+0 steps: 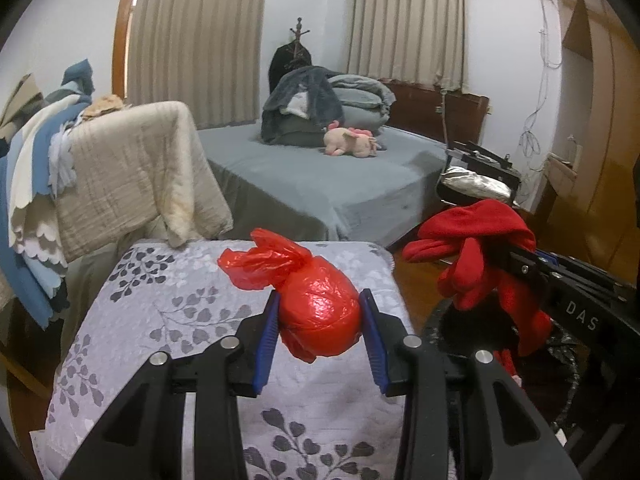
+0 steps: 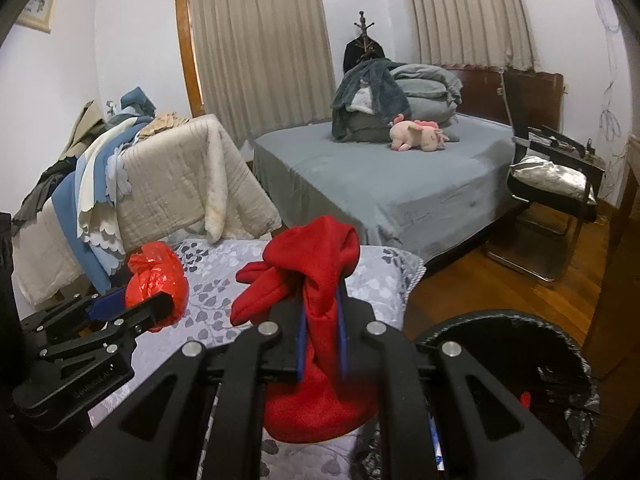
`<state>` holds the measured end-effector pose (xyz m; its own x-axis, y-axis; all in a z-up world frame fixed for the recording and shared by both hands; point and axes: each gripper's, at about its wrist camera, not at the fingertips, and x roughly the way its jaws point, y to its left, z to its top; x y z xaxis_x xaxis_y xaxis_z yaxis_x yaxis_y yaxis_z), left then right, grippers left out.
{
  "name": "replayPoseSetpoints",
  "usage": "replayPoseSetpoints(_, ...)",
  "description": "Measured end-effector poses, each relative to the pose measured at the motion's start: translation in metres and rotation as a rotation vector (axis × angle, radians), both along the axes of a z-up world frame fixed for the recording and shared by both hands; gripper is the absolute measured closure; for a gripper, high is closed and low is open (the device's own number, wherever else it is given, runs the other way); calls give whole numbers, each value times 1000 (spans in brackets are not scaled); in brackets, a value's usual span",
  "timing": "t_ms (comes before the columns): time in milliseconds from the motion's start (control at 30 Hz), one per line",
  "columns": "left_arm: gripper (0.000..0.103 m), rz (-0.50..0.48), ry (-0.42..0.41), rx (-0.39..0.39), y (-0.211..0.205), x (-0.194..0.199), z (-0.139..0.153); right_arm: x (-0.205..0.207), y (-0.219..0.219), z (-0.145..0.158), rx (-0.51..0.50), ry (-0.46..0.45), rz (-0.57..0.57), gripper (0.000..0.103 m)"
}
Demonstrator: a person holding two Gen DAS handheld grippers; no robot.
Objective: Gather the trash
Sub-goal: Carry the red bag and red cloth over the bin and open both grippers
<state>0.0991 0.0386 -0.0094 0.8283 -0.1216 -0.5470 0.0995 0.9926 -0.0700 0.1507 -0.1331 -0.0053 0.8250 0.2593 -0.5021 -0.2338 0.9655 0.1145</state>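
Both hands loaded right now. Left gripper [image 1: 320, 320] has its blue pads [image 1: 267, 332] pressed on either side of a knotted red plastic bag [image 1: 316, 304], jaws about bag-width apart, bag bulging between them, knot tail pointing away. It sits just over the leaf-print cover [image 1: 160, 320]; can't tell if the bag's underside touches the fabric or is lifted clear.

Right gripper [image 2: 321, 336] is nearly closed, pinching a red fleece cloth [image 2: 316, 280] w/ the top flopping fwd over the fingers and a big fold hanging below. The bin [image 2: 516, 344], lined w/ a black bag, is low and right of it, rim close to the hanging fold.

Judgement: drop-off step, right hand first since it's nearest the bin. To do it well: bring the right gripper over the middle of the opening, not the rim, bc the dangling fold could catch on the edge and drape outside. Open only once the whole cloth hangs inside the liner. Fleece may cling to the pads, so a small shake could help.

Left: keep the squeeze steady, plastic is slick and rounded so it could squirt out. Carry it across low, wait till the right hand is out of the way.
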Motion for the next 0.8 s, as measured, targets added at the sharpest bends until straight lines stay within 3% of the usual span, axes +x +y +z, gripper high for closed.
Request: replayPoseSetpoints(800, 64, -181, -54, -6, -89, -21, 25, -51, -92, 18, 2, -62, -170, 92)
